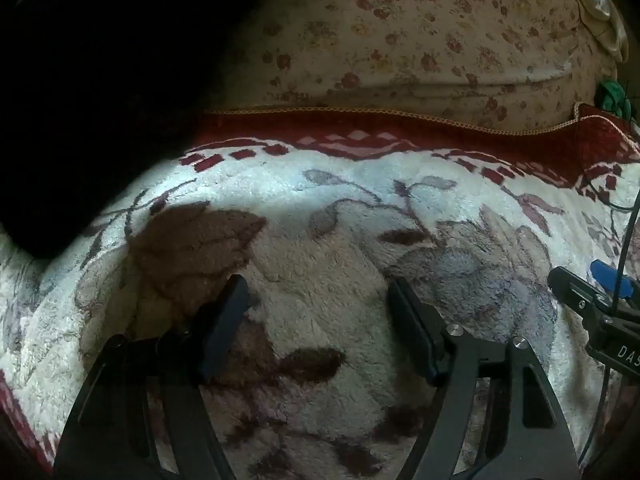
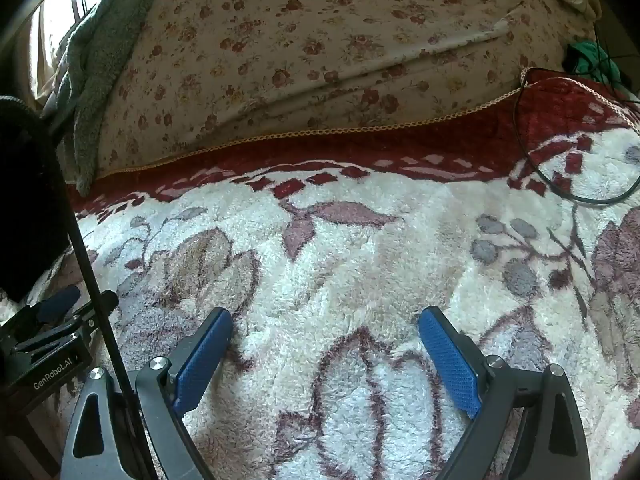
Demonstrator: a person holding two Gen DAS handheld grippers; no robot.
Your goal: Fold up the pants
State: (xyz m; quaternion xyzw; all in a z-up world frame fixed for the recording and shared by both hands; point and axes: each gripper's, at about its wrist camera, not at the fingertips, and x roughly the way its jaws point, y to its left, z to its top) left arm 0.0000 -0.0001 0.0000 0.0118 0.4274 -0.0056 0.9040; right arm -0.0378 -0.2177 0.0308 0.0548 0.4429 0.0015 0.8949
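A black mass of cloth, which looks like the pants, fills the upper left of the left wrist view; it is too dark to show folds. It shows again at the left edge of the right wrist view as black cloth. My left gripper stands open over the fluffy white flowered blanket, with nothing between its black fingers, right of and below the cloth. My right gripper is open too, its blue pads wide apart above bare blanket. Each gripper shows in the other's view: right gripper, left gripper.
The blanket has a dark red border with gold trim. Behind it lies a rose-print sheet. A grey-green towel hangs at the far left, a green object sits far right, and a black cable loops over the blanket.
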